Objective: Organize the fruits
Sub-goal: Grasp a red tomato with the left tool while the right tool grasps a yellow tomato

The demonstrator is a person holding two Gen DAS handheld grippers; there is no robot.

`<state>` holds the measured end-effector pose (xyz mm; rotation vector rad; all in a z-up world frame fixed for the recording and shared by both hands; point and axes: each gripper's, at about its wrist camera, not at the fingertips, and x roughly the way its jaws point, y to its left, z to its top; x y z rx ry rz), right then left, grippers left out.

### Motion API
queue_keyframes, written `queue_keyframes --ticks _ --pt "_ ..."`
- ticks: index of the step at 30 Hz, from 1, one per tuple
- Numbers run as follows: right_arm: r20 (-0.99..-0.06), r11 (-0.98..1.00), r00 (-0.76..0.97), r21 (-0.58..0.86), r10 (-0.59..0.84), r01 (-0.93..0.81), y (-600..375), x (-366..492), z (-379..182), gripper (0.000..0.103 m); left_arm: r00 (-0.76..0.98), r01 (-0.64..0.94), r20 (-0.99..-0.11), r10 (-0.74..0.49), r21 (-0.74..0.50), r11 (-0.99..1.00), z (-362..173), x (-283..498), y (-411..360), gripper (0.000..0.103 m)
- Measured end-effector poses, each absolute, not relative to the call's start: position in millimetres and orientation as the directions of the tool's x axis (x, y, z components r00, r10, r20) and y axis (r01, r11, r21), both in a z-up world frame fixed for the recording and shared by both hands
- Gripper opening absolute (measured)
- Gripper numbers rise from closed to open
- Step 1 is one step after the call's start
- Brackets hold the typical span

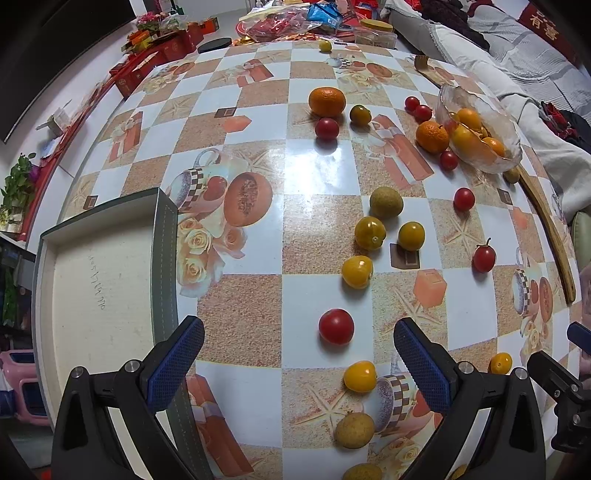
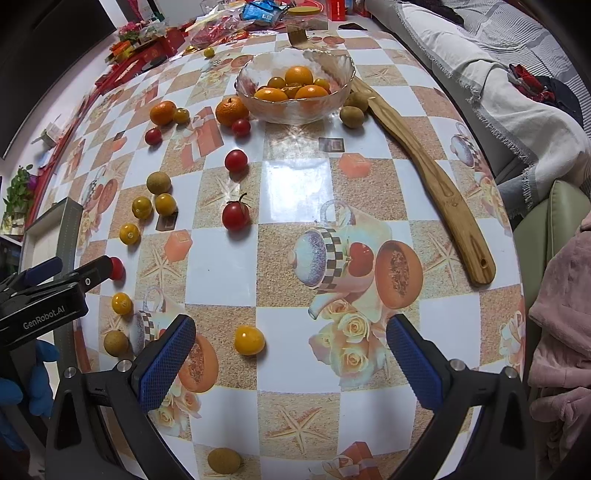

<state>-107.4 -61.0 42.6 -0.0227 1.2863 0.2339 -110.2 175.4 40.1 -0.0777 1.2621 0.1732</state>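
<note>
Many small fruits lie scattered on the patterned table: red cherry tomatoes, yellow tomatoes, brownish longans and mandarins. A glass bowl at the far side holds several orange and yellow fruits; it also shows in the left wrist view. My left gripper is open and empty, with a red tomato just ahead between its fingers. My right gripper is open and empty, with a yellow tomato between its fingers. The left gripper also shows at the left of the right wrist view.
A grey-rimmed box tray sits at the table's left edge. A long wooden spatula lies along the right side. Snack bags, red boxes and a jar crowd the far end. A sofa with blankets is to the right.
</note>
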Motion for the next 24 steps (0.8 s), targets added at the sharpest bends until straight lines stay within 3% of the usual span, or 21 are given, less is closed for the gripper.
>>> queue_keyframes --ticks 24 --pt "-0.955 0.974 0.25 0.113 0.161 -0.196 -56.4 -110.2 39.5 0.103 0.274 -0.174 -0.956 0.102 0.055 0.983 34.6 -108.3 177.8 0.103"
